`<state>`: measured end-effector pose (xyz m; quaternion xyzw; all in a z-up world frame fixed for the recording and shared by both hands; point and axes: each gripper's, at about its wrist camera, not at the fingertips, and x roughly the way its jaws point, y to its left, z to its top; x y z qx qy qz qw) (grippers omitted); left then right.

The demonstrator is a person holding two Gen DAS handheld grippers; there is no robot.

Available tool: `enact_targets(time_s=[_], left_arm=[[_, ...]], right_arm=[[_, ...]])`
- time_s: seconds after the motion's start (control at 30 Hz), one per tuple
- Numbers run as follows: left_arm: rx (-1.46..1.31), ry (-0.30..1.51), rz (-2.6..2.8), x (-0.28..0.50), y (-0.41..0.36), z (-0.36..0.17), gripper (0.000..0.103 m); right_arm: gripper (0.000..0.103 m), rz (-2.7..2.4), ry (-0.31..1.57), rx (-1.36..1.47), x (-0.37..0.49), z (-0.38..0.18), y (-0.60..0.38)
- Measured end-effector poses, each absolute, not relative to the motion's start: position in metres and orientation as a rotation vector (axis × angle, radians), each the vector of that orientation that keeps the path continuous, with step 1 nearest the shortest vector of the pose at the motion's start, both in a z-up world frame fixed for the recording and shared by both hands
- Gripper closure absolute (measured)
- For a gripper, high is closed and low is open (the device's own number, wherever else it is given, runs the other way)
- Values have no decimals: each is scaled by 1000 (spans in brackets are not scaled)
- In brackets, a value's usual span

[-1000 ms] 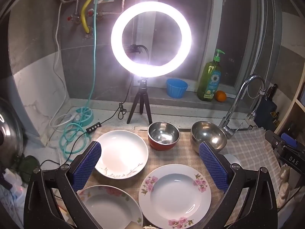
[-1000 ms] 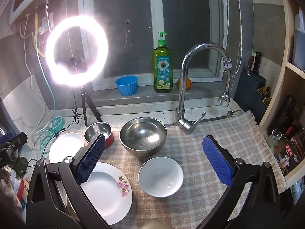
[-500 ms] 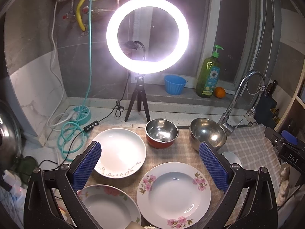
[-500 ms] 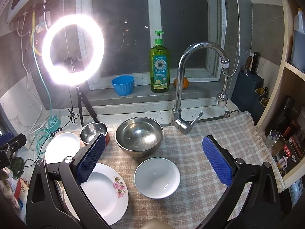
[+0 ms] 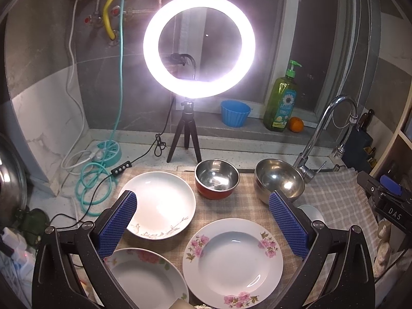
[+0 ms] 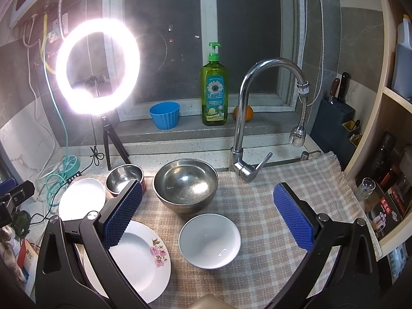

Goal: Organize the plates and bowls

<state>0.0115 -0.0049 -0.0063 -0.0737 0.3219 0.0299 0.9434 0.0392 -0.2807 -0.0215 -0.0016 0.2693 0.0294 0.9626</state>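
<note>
The left gripper (image 5: 203, 221) hangs with jaws wide apart and nothing between them, above a checked cloth (image 5: 231, 208); the right gripper (image 6: 208, 213) is likewise spread and empty over the same cloth. On the left side lie three plates: a sprig plate (image 5: 159, 203) at the back, a pink-flower plate (image 5: 233, 260) in front of it and to the right, and a third plate (image 5: 144, 278) cut off by the lower edge; narrow strips of cloth show between them. Behind, a red bowl (image 5: 216, 180) and a steel bowl (image 6: 186, 184) stand side by side, near but apart; a white bowl (image 6: 209, 240) sits just in front of the steel one. Right of the white bowl the cloth is bare out to its fringed edge (the widest open stretch). The tap (image 6: 247, 118) rises just behind the steel bowl, its spout arching rightward over the cloth; a ring light (image 5: 199, 46) on a tripod stands behind the plates, with cables (image 5: 92, 177) coiled at the far left. On the sill sit a blue cup (image 6: 164, 116), a soap bottle (image 6: 214, 90) and an orange (image 5: 295, 124); shelves (image 6: 394, 154) close the right side.
</note>
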Motion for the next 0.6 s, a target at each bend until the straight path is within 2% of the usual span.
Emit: enact_targets(time_s=[0.6], left_arm=[[-145,663,55,13,-7,-7,1]], right_arm=[[0,59,552,-5,40,-22,-281]])
